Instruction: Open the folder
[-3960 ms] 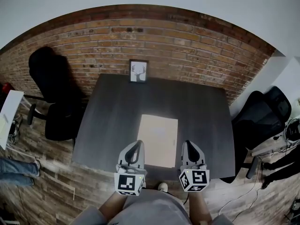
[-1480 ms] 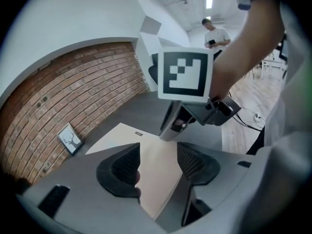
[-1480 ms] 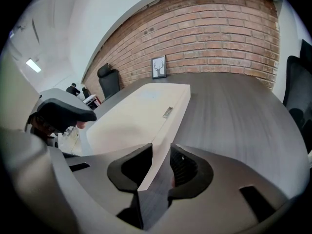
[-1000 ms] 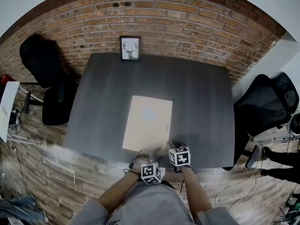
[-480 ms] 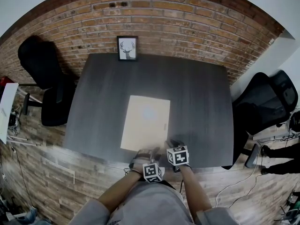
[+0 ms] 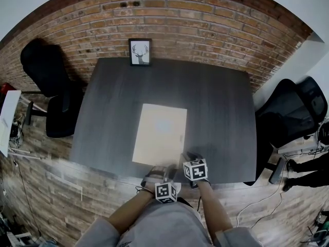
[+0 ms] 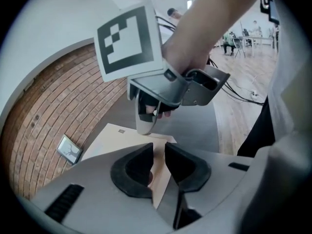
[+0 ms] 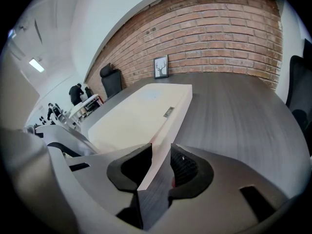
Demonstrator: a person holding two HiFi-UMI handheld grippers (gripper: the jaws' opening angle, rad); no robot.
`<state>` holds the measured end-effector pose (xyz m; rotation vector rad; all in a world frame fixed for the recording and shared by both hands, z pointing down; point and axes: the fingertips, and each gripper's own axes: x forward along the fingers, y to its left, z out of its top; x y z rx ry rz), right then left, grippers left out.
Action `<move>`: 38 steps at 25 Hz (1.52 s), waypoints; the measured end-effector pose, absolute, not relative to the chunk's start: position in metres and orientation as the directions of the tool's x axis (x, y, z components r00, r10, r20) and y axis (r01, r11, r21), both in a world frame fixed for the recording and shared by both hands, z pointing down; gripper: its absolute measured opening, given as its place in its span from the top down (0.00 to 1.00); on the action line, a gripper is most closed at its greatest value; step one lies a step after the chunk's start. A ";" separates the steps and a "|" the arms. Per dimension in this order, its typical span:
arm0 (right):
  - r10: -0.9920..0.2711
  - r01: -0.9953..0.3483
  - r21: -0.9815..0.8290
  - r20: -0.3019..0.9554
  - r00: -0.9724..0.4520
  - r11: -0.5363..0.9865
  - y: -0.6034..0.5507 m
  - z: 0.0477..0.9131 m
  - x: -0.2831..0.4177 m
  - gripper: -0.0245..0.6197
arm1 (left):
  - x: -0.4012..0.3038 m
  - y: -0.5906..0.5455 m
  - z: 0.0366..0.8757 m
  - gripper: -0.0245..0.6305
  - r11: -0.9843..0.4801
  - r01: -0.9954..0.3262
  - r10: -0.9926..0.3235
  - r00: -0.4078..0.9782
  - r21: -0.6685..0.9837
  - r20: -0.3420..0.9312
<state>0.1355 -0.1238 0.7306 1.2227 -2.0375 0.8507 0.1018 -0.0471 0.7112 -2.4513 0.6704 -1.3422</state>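
Note:
A flat beige folder (image 6: 159, 134) lies closed on the dark table (image 6: 221, 112), its near edge by the table's front. Both grippers meet at its near right corner. My right gripper (image 6: 186, 158) is shut on that corner; in the right gripper view the folder (image 8: 141, 111) runs away from between the jaws (image 8: 161, 167). My left gripper (image 6: 164, 169) comes in from the left, and its jaws (image 7: 159, 164) have just been closing, now narrow on the folder's thin front edge (image 7: 122, 140). The right gripper (image 7: 146, 126) stands just beyond it.
A framed deer picture (image 6: 140, 51) leans on the brick wall at the table's far edge. Black office chairs stand at the left (image 6: 49, 81) and right (image 6: 290, 120). The table's front edge runs just under both grippers. Cables lie on the wooden floor (image 6: 262, 210).
Four seconds ago the grippers were apart at the folder's near edge; now they sit together at its near right corner. In the last second the left cube edged slightly; the folder stays flat.

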 end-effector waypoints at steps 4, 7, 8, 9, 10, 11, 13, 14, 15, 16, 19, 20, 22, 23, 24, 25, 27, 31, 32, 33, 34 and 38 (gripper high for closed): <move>-0.512 -0.904 -0.221 0.763 -0.395 0.367 -0.124 0.731 0.136 0.82 | 0.102 -0.047 0.703 0.89 -0.848 -0.278 -0.529 0.479 -0.450 0.700; -0.509 -0.903 -0.227 0.763 -0.398 0.366 -0.124 0.731 0.137 0.81 | 0.101 -0.049 0.692 0.92 -0.839 -0.300 -0.544 0.491 -0.454 0.680; -0.508 -0.902 -0.228 0.763 -0.399 0.366 -0.124 0.731 0.137 0.80 | 0.100 -0.050 0.689 0.92 -0.835 -0.308 -0.550 0.495 -0.456 0.672; -0.509 -0.902 -0.227 0.763 -0.399 0.368 -0.124 0.731 0.137 0.80 | 0.100 -0.051 0.685 0.93 -0.830 -0.318 -0.558 0.499 -0.459 0.663; -0.509 -0.902 -0.224 0.763 -0.398 0.370 -0.125 0.731 0.136 0.80 | 0.099 -0.052 0.680 0.93 -0.823 -0.330 -0.568 0.504 -0.462 0.651; -0.510 -0.902 -0.220 0.763 -0.397 0.372 -0.125 0.731 0.136 0.80 | 0.098 -0.054 0.675 0.93 -0.814 -0.346 -0.580 0.508 -0.467 0.636; -0.511 -0.902 -0.213 0.765 -0.393 0.375 -0.125 0.731 0.137 0.81 | 0.096 -0.059 0.661 0.93 -0.794 -0.383 -0.608 0.517 -0.472 0.603; -0.511 -0.903 -0.212 0.765 -0.392 0.374 -0.125 0.731 0.137 0.80 | 0.094 -0.061 0.654 0.94 -0.785 -0.402 -0.620 0.521 -0.472 0.586; -0.511 -0.903 -0.211 0.765 -0.391 0.374 -0.125 0.731 0.137 0.80 | 0.092 -0.062 0.647 0.94 -0.775 -0.418 -0.632 0.524 -0.474 0.571; -0.511 -0.903 -0.210 0.766 -0.390 0.375 -0.125 0.731 0.137 0.81 | 0.088 -0.063 0.641 0.94 -0.765 -0.434 -0.644 0.525 -0.476 0.556; -0.507 -0.902 -0.204 0.769 -0.389 0.382 -0.124 0.732 0.136 0.80 | 0.076 -0.065 0.625 0.94 -0.729 -0.485 -0.685 0.519 -0.483 0.512; -0.507 -0.901 -0.202 0.769 -0.389 0.384 -0.124 0.732 0.136 0.80 | 0.072 -0.065 0.621 0.94 -0.717 -0.499 -0.697 0.517 -0.486 0.497; -0.507 -0.901 -0.200 0.769 -0.388 0.386 -0.125 0.731 0.137 0.81 | 0.066 -0.066 0.612 0.95 -0.693 -0.527 -0.721 0.514 -0.493 0.465; -0.507 -0.901 -0.199 0.770 -0.388 0.387 -0.125 0.731 0.137 0.80 | 0.062 -0.067 0.606 0.95 -0.679 -0.543 -0.734 0.510 -0.494 0.448; -0.507 -0.900 -0.197 0.771 -0.387 0.388 -0.125 0.731 0.137 0.80 | 0.058 -0.068 0.600 0.95 -0.665 -0.562 -0.747 0.505 -0.492 0.432; -0.506 -0.901 -0.195 0.772 -0.385 0.389 -0.125 0.731 0.136 0.80 | 0.053 -0.070 0.594 0.95 -0.649 -0.584 -0.761 0.498 -0.488 0.416; -0.505 -0.901 -0.187 0.775 -0.380 0.391 -0.125 0.730 0.137 0.80 | 0.043 -0.073 0.581 0.95 -0.613 -0.637 -0.790 0.477 -0.467 0.386; -0.504 -0.902 -0.180 0.779 -0.374 0.392 -0.125 0.731 0.137 0.80 | 0.015 -0.078 0.559 0.96 -0.527 -0.744 -0.847 0.418 -0.411 0.330; -0.504 -0.902 -0.181 0.779 -0.374 0.391 -0.125 0.731 0.137 0.80 | 0.007 -0.079 0.554 0.96 -0.505 -0.764 -0.859 0.400 -0.401 0.319; -0.504 -0.902 -0.181 0.779 -0.374 0.391 -0.125 0.731 0.137 0.80 | -0.001 -0.080 0.550 0.96 -0.483 -0.782 -0.871 0.382 -0.395 0.309; -0.503 -0.902 -0.181 0.779 -0.374 0.391 -0.125 0.731 0.137 0.80 | -0.010 -0.080 0.547 0.96 -0.462 -0.796 -0.881 0.363 -0.392 0.302; -0.501 -0.902 -0.168 0.784 -0.367 0.398 -0.125 0.732 0.136 0.80 | -0.043 -0.082 0.537 0.96 -0.385 -0.838 -0.914 0.289 -0.386 0.285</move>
